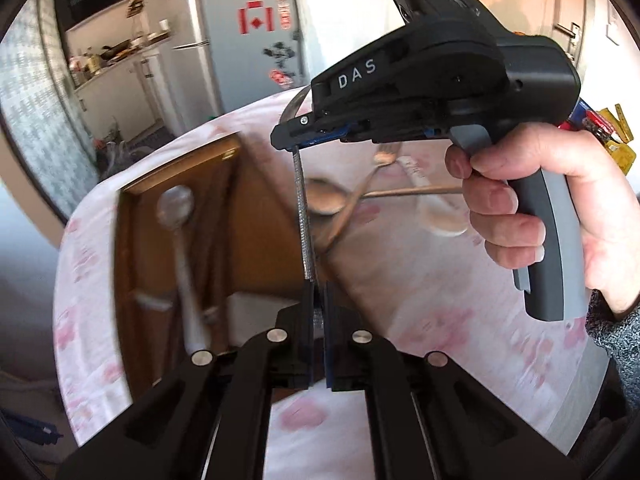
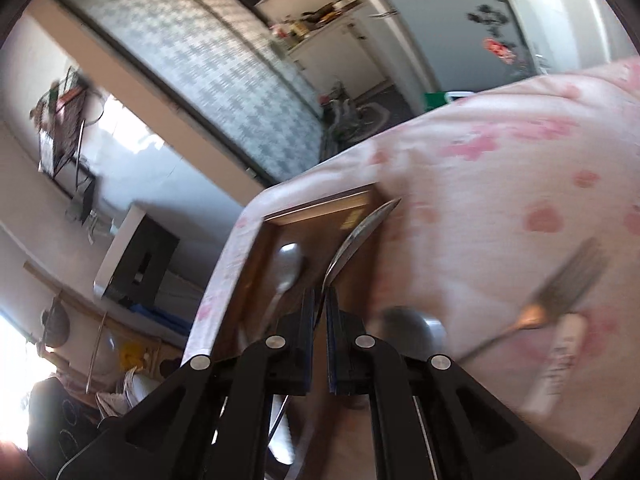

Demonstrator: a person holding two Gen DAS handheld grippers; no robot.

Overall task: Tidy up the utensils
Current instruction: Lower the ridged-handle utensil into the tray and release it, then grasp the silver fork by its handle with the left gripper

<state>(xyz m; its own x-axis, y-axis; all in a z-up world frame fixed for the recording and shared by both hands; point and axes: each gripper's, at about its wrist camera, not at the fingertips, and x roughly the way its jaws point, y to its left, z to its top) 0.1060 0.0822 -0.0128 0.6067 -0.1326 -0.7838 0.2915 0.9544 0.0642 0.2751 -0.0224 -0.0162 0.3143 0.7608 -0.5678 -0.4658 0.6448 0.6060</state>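
A wooden utensil tray [image 1: 260,200] lies on the pink flowered tablecloth; a silver spoon [image 1: 180,236] lies in its left slot. My left gripper [image 1: 318,288] is shut, with a textured metal handle [image 1: 302,216] standing between its jaws. My right gripper [image 1: 294,136] is above it, held by a hand. In the right wrist view my right gripper [image 2: 320,296] is shut on a silver utensil [image 2: 356,236] that points over the tray [image 2: 320,224]. Loose copper-coloured spoons [image 1: 328,198] and a fork [image 2: 560,296] lie on the cloth.
A white-handled utensil [image 2: 560,356] lies by the fork. A grey spoon bowl [image 2: 416,328] sits near my right gripper. The table edge [image 2: 224,264] drops off left of the tray. A fridge [image 1: 244,32] and kitchen counter stand beyond the table.
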